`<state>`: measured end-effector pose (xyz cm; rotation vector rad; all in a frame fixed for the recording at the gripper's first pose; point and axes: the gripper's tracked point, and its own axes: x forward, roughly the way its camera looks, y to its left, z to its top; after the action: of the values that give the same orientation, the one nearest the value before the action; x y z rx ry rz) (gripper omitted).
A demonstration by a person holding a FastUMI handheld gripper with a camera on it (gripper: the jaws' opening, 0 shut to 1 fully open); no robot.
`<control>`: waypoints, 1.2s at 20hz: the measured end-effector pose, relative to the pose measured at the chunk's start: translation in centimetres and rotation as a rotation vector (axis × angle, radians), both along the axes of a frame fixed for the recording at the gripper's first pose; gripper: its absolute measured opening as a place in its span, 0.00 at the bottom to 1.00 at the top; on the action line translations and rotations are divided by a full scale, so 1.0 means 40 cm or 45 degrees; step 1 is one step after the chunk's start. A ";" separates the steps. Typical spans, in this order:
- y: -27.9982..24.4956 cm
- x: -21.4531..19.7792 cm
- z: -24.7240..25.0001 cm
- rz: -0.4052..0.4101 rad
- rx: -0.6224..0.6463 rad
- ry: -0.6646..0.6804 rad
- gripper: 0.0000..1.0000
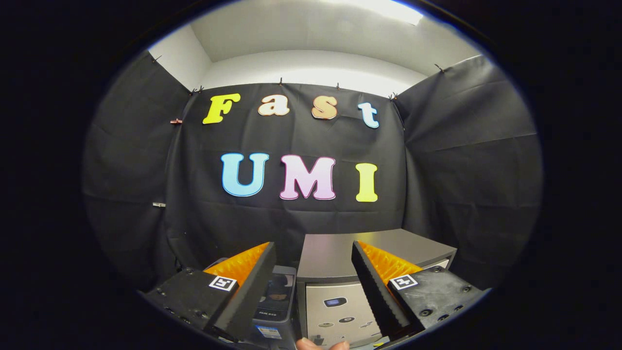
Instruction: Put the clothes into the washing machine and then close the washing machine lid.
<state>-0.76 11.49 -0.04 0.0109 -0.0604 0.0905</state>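
My gripper (313, 245) is open, its fingers spread wide with nothing between them. Just ahead, between and beyond the fingertips, stands a small grey box-shaped washing machine (335, 255) with a flat top. Its pale front panel (335, 313) carries a small display and a few round buttons. A dark upright panel (279, 296) with a label low on it stands against the machine's left side, just past my left finger (252, 282); I cannot tell whether it is the machine's door. My right finger (374, 287) overlaps the machine's right front corner.
Black cloth walls close the booth behind and on both sides of the machine. A person's fingertips (323, 344) show just below the machine's front, between my fingers.
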 end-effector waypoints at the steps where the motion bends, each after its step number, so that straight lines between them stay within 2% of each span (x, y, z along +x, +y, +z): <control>1: -0.001 0.001 0.000 -0.002 -0.003 -0.001 0.99; 24: 0.001 0.001 0.005 -0.004 -0.005 -0.007 0.99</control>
<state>-0.71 11.53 0.17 0.0065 -0.0658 0.0873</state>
